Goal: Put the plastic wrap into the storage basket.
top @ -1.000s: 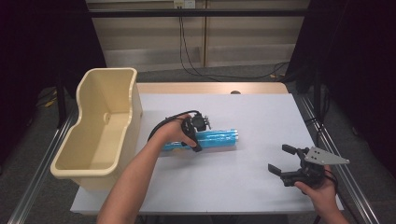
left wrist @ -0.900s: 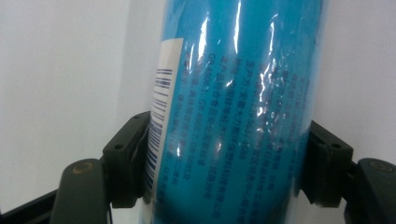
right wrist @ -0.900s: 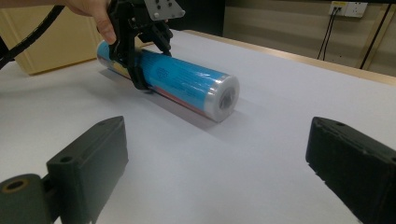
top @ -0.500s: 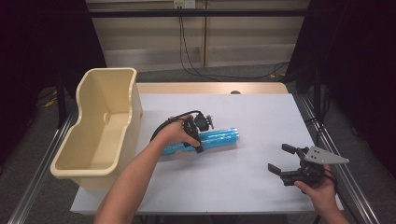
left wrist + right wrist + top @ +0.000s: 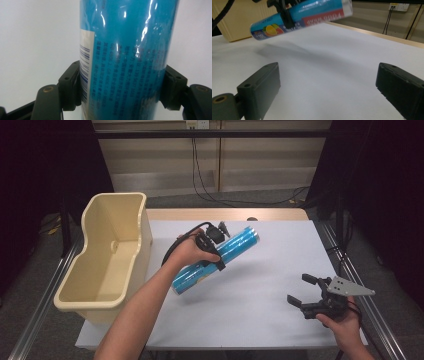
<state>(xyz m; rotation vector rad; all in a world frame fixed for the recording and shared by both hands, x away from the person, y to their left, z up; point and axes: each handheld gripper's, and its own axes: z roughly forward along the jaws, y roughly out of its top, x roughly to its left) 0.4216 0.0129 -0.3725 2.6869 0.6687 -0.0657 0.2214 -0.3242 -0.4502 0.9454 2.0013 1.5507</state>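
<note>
A long blue roll in shiny wrap [image 5: 235, 246] hangs tilted above the white table, its far end higher. My left gripper [image 5: 216, 251] is shut on its middle. In the left gripper view both black pads press the blue roll [image 5: 125, 57] from either side, with my left gripper [image 5: 121, 87] closed around it. The right gripper view has the blue roll [image 5: 312, 12] lifted off the table, a shadow beneath it. My right gripper [image 5: 304, 291] rests near the table's front right, open with nothing between its fingers; in its own view my right gripper [image 5: 329, 85] spans bare table.
A cream plastic bin [image 5: 107, 255] stands at the left edge of the white table [image 5: 280, 255]. A black cable loops from the left gripper. Cables hang behind the table's far edge.
The left gripper has lifted the blue roll off the table and tilted it, swinging its near end toward the bin side. The right gripper has stayed put.
</note>
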